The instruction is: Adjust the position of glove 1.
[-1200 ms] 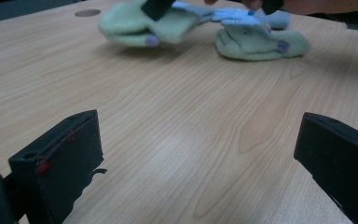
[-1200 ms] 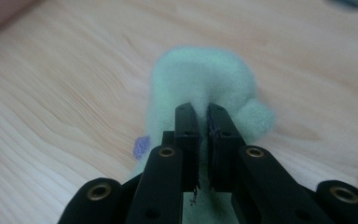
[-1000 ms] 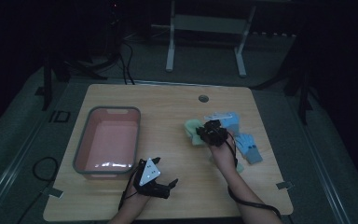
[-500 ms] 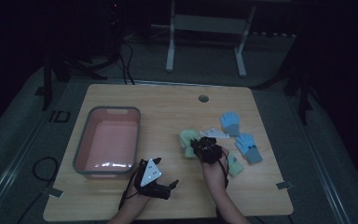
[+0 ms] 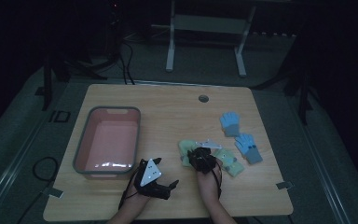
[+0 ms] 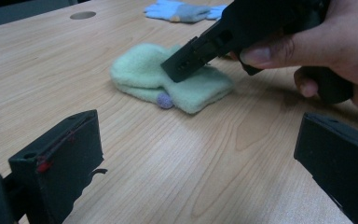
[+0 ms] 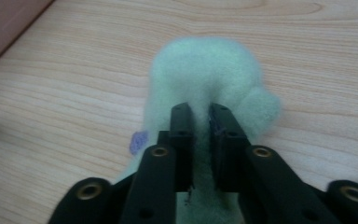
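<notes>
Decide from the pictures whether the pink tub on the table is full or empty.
Empty. The high view looks straight into the pink tub and shows only its bare floor; the green mitten and blue gloves lie outside it on the table.

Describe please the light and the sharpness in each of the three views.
High view: dim and dark around the table, with a pale glare spot in the pink tub. Left gripper view: bright; the green mitten is sharp, the near jaws soft. Right gripper view: bright, the mitten's fuzzy edge blurred.
</notes>
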### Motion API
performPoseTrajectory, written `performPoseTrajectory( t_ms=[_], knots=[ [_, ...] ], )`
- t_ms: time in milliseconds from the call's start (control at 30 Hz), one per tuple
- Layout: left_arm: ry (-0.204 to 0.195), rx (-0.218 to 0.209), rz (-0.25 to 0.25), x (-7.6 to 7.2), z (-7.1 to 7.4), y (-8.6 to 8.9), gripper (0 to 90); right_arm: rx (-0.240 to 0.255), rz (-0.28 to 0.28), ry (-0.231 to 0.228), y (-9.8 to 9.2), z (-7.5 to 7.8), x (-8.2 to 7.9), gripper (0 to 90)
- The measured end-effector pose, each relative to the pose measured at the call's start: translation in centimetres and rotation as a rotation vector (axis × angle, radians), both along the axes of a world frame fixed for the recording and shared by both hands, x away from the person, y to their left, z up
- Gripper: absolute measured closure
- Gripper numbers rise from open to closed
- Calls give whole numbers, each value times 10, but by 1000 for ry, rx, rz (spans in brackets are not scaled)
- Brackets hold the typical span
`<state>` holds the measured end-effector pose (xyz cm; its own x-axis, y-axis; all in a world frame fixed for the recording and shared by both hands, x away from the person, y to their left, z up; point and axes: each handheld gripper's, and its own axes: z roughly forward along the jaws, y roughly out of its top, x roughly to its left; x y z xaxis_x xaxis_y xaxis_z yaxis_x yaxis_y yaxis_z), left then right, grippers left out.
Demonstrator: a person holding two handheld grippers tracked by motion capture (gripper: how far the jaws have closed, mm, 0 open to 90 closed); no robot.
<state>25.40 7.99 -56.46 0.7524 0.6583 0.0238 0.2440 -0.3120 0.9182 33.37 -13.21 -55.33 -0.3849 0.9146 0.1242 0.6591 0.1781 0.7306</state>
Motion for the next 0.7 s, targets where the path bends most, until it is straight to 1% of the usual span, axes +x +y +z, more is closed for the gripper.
performPoseTrajectory(
  t_ms=[33,67,133,167,200,233,267,300,333,367,400,433,467,500,533,567,633,667,700],
  knots=[
    [2,-1,1,0,0,0,14,-3,9,-3,1,0,0,721],
    [2,-1,1,0,0,0,14,-3,9,-3,1,0,0,721],
    [2,2,1,0,0,0,14,-23,26,-15,3,1,-1,673],
    [0,5,-1,0,0,0,14,-23,41,-17,3,3,-2,602],
    [-1,8,0,0,0,-1,14,-27,48,-17,3,5,-2,572],
    [-1,8,0,0,0,-1,15,-27,48,-17,3,5,-2,572],
    [-3,10,0,0,0,-1,14,-20,72,-2,0,10,-1,539],
    [-4,11,-1,0,0,-1,14,-15,84,-12,-2,12,-1,549],
    [-4,10,0,0,0,-1,14,-29,102,-20,-4,15,-1,541],
    [-4,10,0,0,0,-1,14,-55,115,-35,-5,17,-1,543],
    [-3,10,1,0,0,-1,14,-60,127,-44,-8,20,0,544],
    [-1,11,1,0,0,-1,14,-56,145,-36,-10,22,2,529],
    [-1,11,3,0,0,-1,14,-65,154,-34,-13,24,4,517],
    [-1,11,3,0,0,-1,14,-65,154,-34,-13,24,4,517],
    [-1,8,5,0,0,-1,14,-72,169,-43,-17,27,6,512],
    [-2,5,4,0,0,0,15,-86,203,-46,-24,31,9,484],
    [0,4,4,0,0,0,15,-87,238,-51,-33,38,12,485],
    [1,5,4,0,0,-1,14,-79,262,-50,-38,41,14,490],
    [1,6,5,0,0,-1,14,-81,279,-52,-43,45,16,510]
  ],
)
